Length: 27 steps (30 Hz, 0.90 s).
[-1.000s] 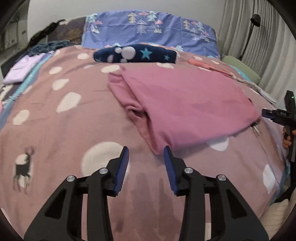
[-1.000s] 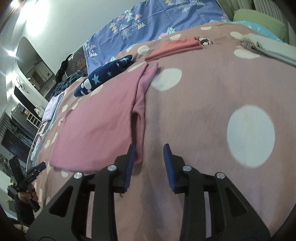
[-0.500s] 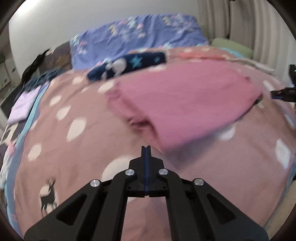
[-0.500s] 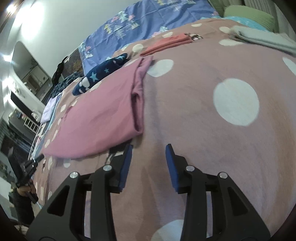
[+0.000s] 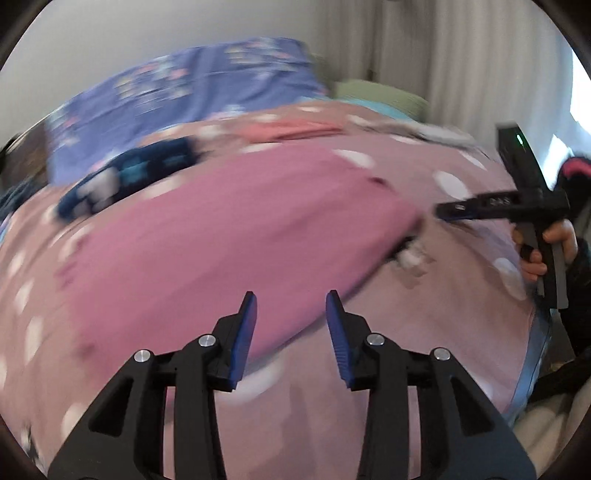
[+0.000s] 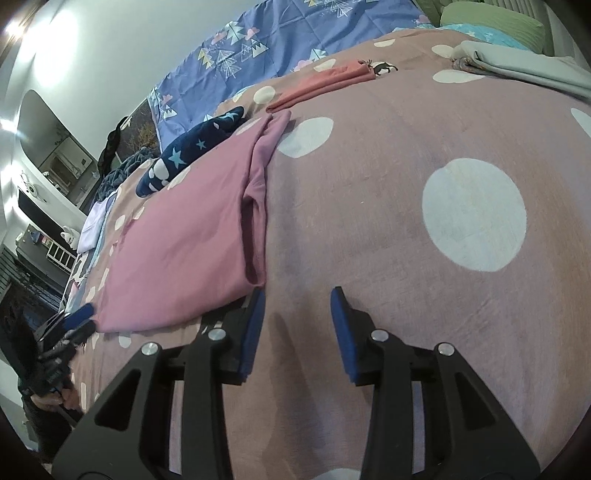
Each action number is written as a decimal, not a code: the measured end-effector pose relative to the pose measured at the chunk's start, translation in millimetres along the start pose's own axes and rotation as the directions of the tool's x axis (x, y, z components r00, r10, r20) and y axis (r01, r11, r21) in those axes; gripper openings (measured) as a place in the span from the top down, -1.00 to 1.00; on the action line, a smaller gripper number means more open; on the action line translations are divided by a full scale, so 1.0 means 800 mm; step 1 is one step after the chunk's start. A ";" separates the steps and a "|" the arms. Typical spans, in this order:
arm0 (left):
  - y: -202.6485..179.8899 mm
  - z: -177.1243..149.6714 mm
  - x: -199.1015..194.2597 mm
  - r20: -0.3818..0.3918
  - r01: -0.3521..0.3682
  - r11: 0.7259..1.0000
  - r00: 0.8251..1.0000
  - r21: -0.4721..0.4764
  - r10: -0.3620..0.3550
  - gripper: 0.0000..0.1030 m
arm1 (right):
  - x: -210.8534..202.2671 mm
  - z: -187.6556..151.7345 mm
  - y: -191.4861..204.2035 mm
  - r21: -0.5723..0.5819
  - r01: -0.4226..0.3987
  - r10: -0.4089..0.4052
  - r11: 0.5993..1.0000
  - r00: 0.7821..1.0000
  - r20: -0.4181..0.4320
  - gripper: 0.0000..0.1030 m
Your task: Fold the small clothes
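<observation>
A pink garment [image 5: 229,236] lies folded flat on the spotted bedspread [image 5: 369,406]; it also shows in the right wrist view [image 6: 184,240]. My left gripper [image 5: 291,332] is open and empty, just above the garment's near edge. My right gripper [image 6: 295,325] is open and empty, over the bedspread at the garment's right corner, its left finger [image 6: 253,325] beside the hem. The right gripper also shows in the left wrist view [image 5: 461,212], and the left gripper in the right wrist view [image 6: 79,319]. The left wrist view is blurred.
A navy star-patterned garment [image 6: 192,147] lies beyond the pink one. A folded coral garment [image 6: 325,83], a grey folded cloth [image 6: 517,66], a green pillow [image 6: 491,18] and a blue patterned pillow [image 6: 277,40] lie at the back. A lilac cloth [image 6: 94,221] is at the left.
My left gripper shut half a second ago, has opened again and swung right, closer to the garment's near edge. My right gripper has moved slightly; it stays open.
</observation>
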<state>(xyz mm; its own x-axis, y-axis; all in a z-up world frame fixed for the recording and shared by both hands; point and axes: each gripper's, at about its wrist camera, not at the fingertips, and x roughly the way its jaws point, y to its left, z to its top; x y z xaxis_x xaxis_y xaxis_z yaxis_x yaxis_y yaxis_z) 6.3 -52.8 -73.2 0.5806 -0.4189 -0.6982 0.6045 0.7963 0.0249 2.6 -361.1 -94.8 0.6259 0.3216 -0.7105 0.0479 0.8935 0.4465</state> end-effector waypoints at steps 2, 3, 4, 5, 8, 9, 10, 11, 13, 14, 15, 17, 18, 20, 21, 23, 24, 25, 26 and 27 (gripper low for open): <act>-0.051 0.025 0.037 -0.013 0.041 0.996 0.999 0.084 -0.040 0.24 | -0.003 0.006 -0.008 0.005 -0.004 0.004 1.000 1.000 0.002 0.26; -0.073 0.029 0.045 -0.016 0.052 0.992 0.999 0.115 -0.051 0.24 | -0.007 0.011 -0.013 0.005 0.000 0.000 1.000 1.000 0.007 0.26; -0.099 0.037 0.061 -0.022 0.068 0.983 0.998 0.170 -0.065 0.21 | -0.009 0.016 -0.016 0.004 0.002 -0.002 1.000 1.000 0.011 0.26; -0.113 0.042 0.071 -0.023 0.070 0.976 0.998 0.204 -0.066 0.08 | -0.014 0.024 -0.021 0.003 0.002 -0.002 1.000 1.000 0.021 0.26; -0.146 0.050 0.100 -0.020 0.031 0.962 0.999 0.270 -0.027 -0.16 | -0.023 0.044 -0.034 0.007 -0.018 0.018 1.000 0.999 0.033 0.26; -0.149 0.052 0.106 -0.026 0.030 0.963 0.999 0.268 -0.023 -0.16 | -0.023 0.051 -0.037 0.006 -0.027 0.027 1.000 0.999 0.031 0.26; -0.150 0.054 0.113 -0.035 0.029 0.966 0.999 0.259 -0.020 -0.16 | -0.023 0.056 -0.040 0.005 -0.037 0.037 0.999 0.999 0.028 0.26; -0.149 0.055 0.120 -0.042 0.023 0.969 0.999 0.245 -0.013 -0.16 | -0.019 0.063 -0.041 -0.001 -0.048 0.048 0.999 0.999 0.021 0.26; -0.142 0.058 0.129 -0.056 0.009 0.974 0.998 0.226 0.004 -0.16 | -0.010 0.071 -0.040 -0.020 -0.058 0.058 0.998 0.998 0.005 0.26; -0.138 0.059 0.134 -0.065 -0.002 0.977 0.998 0.211 0.016 -0.16 | -0.002 0.076 -0.037 -0.037 -0.065 0.065 0.997 0.998 -0.005 0.26; -0.134 0.061 0.138 -0.069 -0.005 0.980 0.997 0.200 0.020 -0.16 | 0.004 0.079 -0.034 -0.048 -0.074 0.074 0.996 0.997 -0.014 0.26; -0.126 0.064 0.141 -0.073 -0.008 0.985 0.997 0.174 0.021 -0.16 | 0.020 0.084 -0.024 -0.069 -0.112 0.109 0.991 0.993 -0.034 0.26; -0.123 0.066 0.142 -0.075 -0.010 0.986 0.997 0.166 0.023 -0.16 | 0.026 0.085 -0.021 -0.075 -0.128 0.125 0.989 0.991 -0.043 0.26; -0.122 0.071 0.146 -0.077 -0.010 0.987 0.997 0.162 0.022 -0.16 | 0.043 0.090 -0.014 -0.081 -0.154 0.149 0.985 0.987 -0.062 0.26; -0.122 0.072 0.146 -0.077 -0.008 0.986 0.997 0.165 0.021 -0.16 | 0.051 0.093 -0.013 -0.079 -0.161 0.155 0.984 0.985 -0.074 0.26; -0.123 0.074 0.149 -0.077 0.008 0.984 0.997 0.177 0.006 -0.17 | 0.065 0.099 -0.014 -0.063 -0.177 0.171 0.982 0.981 -0.094 0.26; -0.124 0.075 0.151 -0.076 0.018 0.983 0.997 0.183 -0.004 -0.19 | 0.072 0.106 -0.016 -0.043 -0.198 0.192 0.979 0.976 -0.102 0.26; -0.125 0.075 0.153 -0.074 0.019 0.982 0.997 0.188 -0.006 -0.20 | 0.074 0.110 -0.018 -0.030 -0.210 0.205 0.977 0.973 -0.107 0.26; -0.125 0.076 0.155 -0.076 0.020 0.981 0.997 0.191 -0.006 -0.20 | 0.079 0.119 -0.021 -0.004 -0.228 0.226 0.974 0.967 -0.116 0.26; -0.125 0.077 0.157 -0.078 0.023 0.982 0.997 0.188 -0.009 -0.20 | 0.084 0.127 -0.023 0.013 -0.237 0.237 0.971 0.964 -0.121 0.26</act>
<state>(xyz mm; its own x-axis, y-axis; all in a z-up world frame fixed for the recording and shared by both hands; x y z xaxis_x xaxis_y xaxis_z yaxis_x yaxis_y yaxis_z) 52.3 -211.6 -119.2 0.5312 -0.3906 -0.7518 0.7093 0.6903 0.1425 122.7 -388.1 -95.3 0.5205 0.5596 -0.6449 -0.0916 0.7875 0.6094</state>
